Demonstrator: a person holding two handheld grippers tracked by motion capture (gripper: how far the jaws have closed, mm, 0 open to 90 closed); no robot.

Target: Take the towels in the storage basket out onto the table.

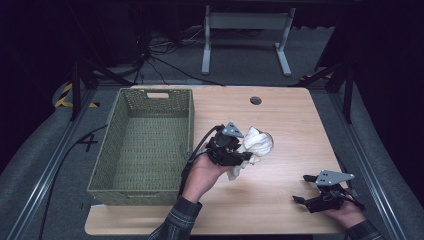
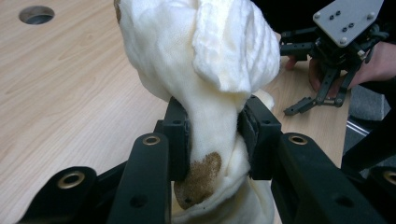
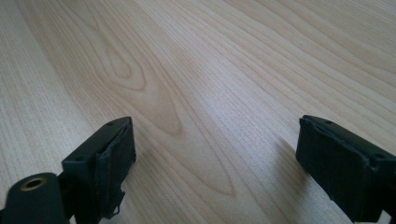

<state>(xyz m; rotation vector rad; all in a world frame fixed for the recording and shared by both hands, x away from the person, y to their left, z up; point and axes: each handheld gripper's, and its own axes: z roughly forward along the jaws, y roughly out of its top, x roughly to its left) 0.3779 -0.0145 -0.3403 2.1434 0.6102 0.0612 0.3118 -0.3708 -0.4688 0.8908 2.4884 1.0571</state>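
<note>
— While the left hand-held gripper (image 1: 248, 156) is lifted over the middle of the bench (image 1: 280, 200), what sits in the woven green basket (image 1: 116, 176)?

— As far as the high view shows, its woven floor is bare. It stands at the bench's left side, one long wall just beside the left hand (image 1: 200, 172).

— And the white cloth (image 1: 256, 144)?

— Clamped in the left hand-held gripper. In the left gripper view both pads press a narrow neck of the cloth (image 2: 205, 60), and the bulk bunches above them, off the bench. A brown patch shows low on the fabric.

— Counts?

— One basket, one cloth, two hand-held grippers, one round hole (image 1: 255, 100) near the bench's far edge.

— The right hand-held gripper (image 1: 302, 189)?

— Low over the bench's near right corner, jaws spread wide with bare wood between them in the right gripper view.

— Anything hard to read?

— The cloth's lower end is cut off behind the jaws, so its full shape can't be told. The person's sleeves run off the bottom edge.
</note>
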